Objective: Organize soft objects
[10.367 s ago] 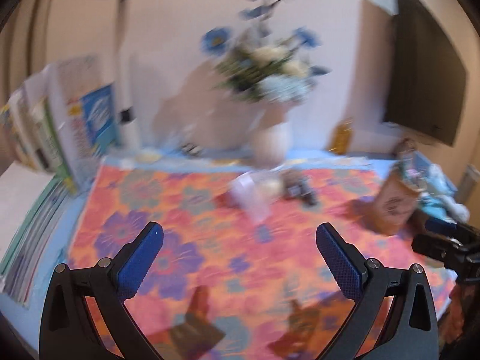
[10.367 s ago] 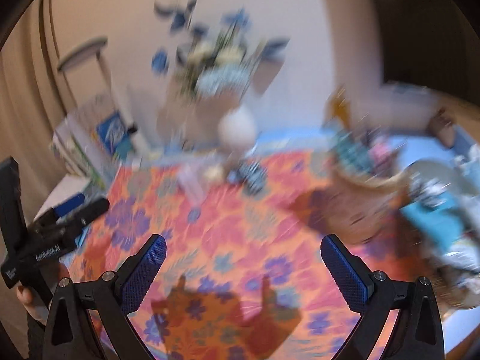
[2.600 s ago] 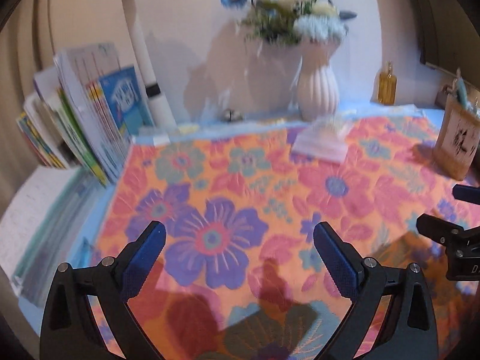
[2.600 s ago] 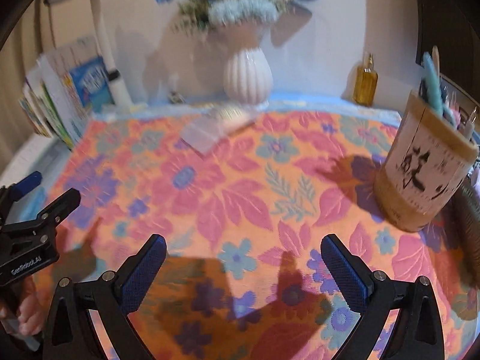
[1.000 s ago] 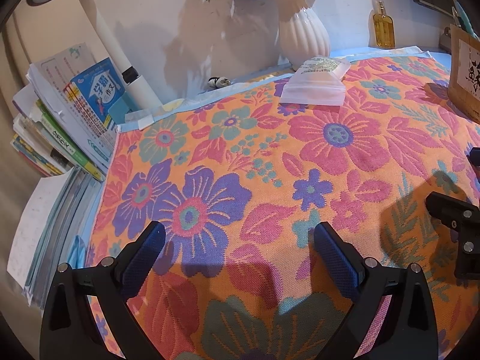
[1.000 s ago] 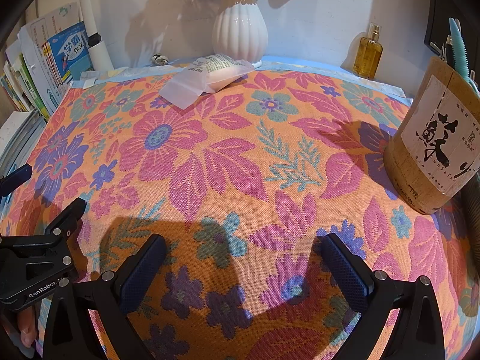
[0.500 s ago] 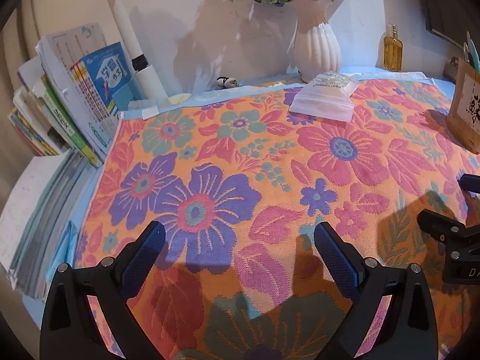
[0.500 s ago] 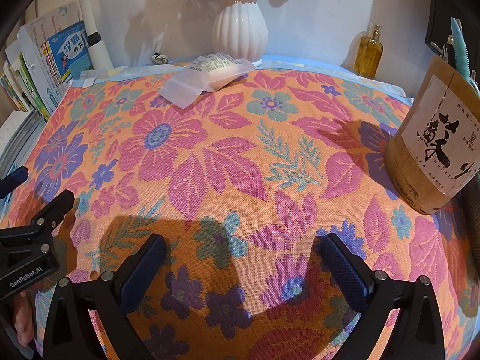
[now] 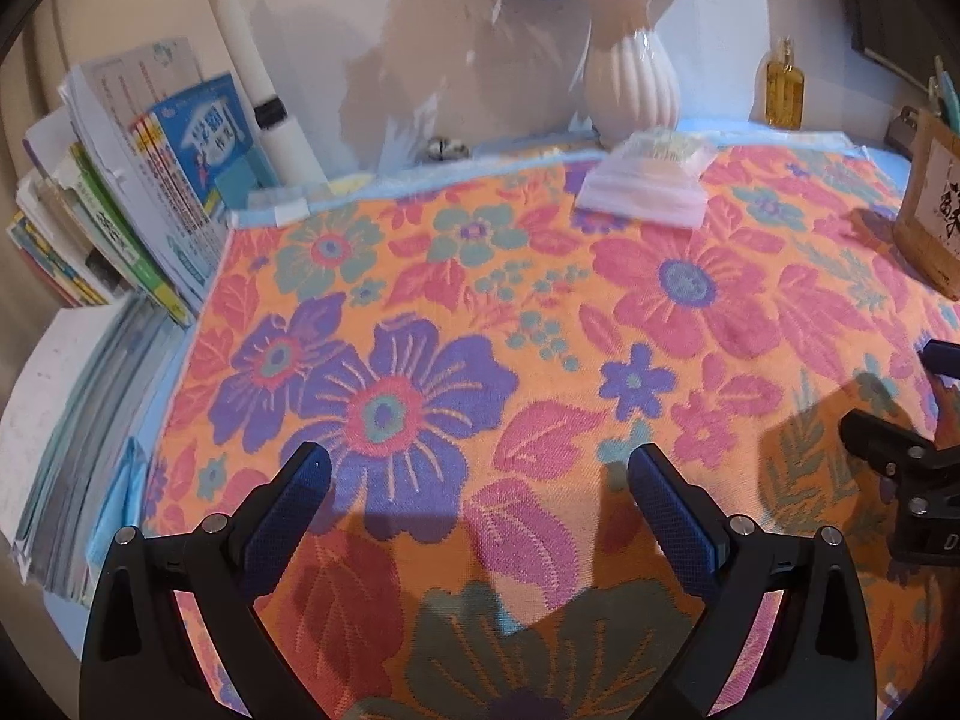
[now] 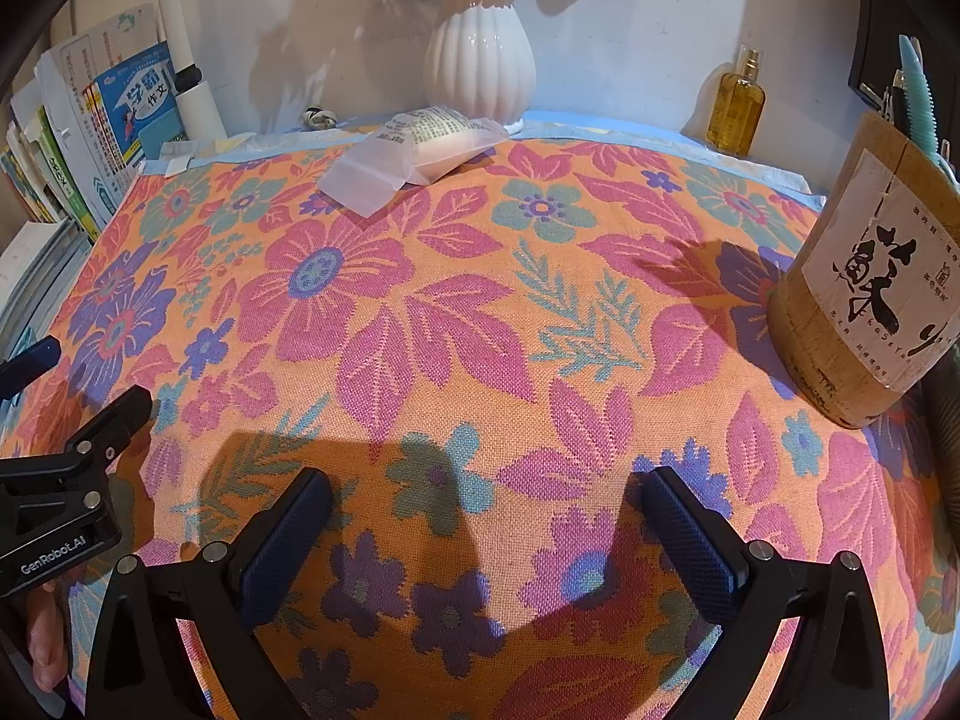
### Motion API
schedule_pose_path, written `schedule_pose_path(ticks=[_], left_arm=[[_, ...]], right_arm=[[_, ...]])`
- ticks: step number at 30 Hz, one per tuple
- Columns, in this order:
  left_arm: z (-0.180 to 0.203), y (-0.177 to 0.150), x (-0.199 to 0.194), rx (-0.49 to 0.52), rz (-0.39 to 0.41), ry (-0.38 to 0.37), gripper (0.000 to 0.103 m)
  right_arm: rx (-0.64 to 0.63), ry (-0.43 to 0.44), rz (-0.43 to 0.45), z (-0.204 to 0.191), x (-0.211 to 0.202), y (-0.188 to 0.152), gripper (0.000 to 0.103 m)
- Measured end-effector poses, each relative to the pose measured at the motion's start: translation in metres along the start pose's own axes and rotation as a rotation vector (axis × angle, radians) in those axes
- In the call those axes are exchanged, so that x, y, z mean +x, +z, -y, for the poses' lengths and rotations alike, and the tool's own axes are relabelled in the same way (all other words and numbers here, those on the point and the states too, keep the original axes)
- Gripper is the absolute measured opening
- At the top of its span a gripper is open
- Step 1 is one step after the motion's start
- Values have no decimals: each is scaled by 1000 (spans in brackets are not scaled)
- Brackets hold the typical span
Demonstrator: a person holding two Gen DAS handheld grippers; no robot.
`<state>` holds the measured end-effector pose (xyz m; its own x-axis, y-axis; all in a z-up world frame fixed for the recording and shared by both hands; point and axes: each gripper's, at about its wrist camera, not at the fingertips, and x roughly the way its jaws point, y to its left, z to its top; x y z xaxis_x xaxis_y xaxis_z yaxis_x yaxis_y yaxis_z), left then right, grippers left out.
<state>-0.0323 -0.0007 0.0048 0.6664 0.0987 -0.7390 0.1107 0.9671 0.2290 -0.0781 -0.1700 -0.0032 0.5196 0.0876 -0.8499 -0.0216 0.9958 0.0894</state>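
Left wrist view: your left tool (image 9: 479, 483) and right tool (image 10: 486, 510) hovered spread wide, gripping nothing, over the floral cloth (image 10: 480, 324); plastic packet (image 10: 414, 150) lay beside the vase (image 10: 479, 69).

Cloths: one flowered cloth (image 10: 456, 324) covered the table.
Packets: one clear packet (image 10: 414, 150) lay on it.
Vases: one white vase (image 10: 479, 69), with flowers.
Bottles: one amber bottle (image 10: 735, 108).
Holders: one wooden holder (image 10: 864, 300); its pens were too crowded to count.
Grippers: two, the left gripper (image 9: 479, 483) and the right gripper (image 10: 486, 507).
Books: one leaning stack (image 9: 138, 180), number unclear.
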Motion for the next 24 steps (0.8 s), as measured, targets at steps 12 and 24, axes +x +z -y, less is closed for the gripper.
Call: schedule_pose_path(ticks=[12,24], left_arm=[[-25,1,23,-151,-113,-155,103],[-61,46,-14,-105,-49,-174,102]], right_arm=[[0,-2,0,0,0,0,103],[68,137,-16,-6,-21,68,103]])
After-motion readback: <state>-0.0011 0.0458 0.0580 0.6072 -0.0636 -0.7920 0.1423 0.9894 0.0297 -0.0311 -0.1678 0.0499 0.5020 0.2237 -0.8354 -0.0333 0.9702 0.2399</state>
